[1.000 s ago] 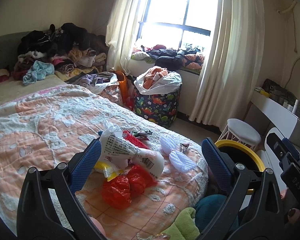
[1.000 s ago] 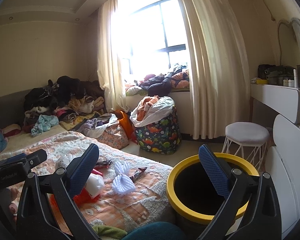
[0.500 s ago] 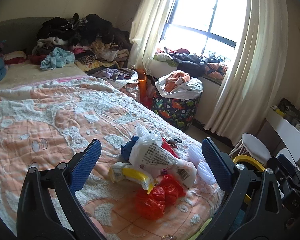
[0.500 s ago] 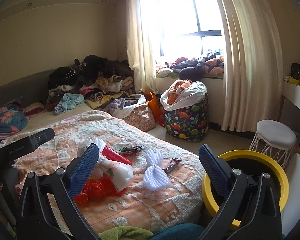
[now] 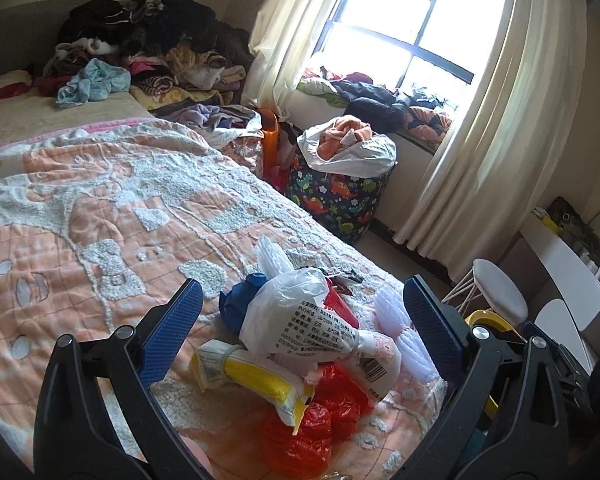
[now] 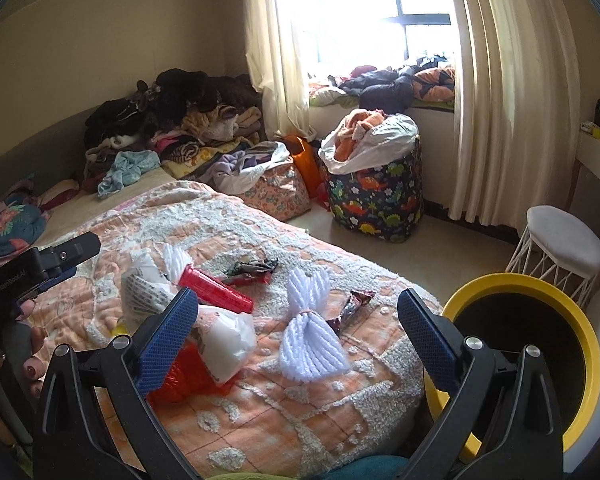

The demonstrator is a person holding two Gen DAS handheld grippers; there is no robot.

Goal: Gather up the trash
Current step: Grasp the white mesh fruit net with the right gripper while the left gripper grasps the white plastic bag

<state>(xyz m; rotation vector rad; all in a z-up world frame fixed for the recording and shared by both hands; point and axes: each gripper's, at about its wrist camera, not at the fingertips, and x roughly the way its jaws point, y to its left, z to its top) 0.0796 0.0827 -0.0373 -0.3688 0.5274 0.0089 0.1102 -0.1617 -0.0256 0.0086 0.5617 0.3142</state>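
Observation:
Trash lies heaped on the bed's near corner: a white printed plastic bag (image 5: 300, 316), a yellow and white packet (image 5: 252, 376), crumpled red plastic (image 5: 320, 420) and a blue scrap (image 5: 236, 304). My left gripper (image 5: 300, 340) hangs open just above this heap, holding nothing. The right wrist view shows a red cone wrapper (image 6: 216, 294), a white ribbed bow-shaped piece (image 6: 312, 340), a dark snack wrapper (image 6: 352, 306) and a black wrapper (image 6: 252, 268). My right gripper (image 6: 296, 344) is open over the bow-shaped piece. A yellow-rimmed black bin (image 6: 540, 352) stands beside the bed.
An orange and white quilt (image 5: 100, 208) covers the bed. Clothes are piled at its head (image 5: 148, 52). A dinosaur-print hamper (image 6: 376, 196) and bags stand near the window. A white stool (image 6: 560, 248) sits beyond the bin. A hand holding the left tool (image 6: 24, 320) shows at the left.
Both grippers have swung left and dipped toward the trash heap, which now looks closer and more central. The bin slid to the right edge. Both stay open.

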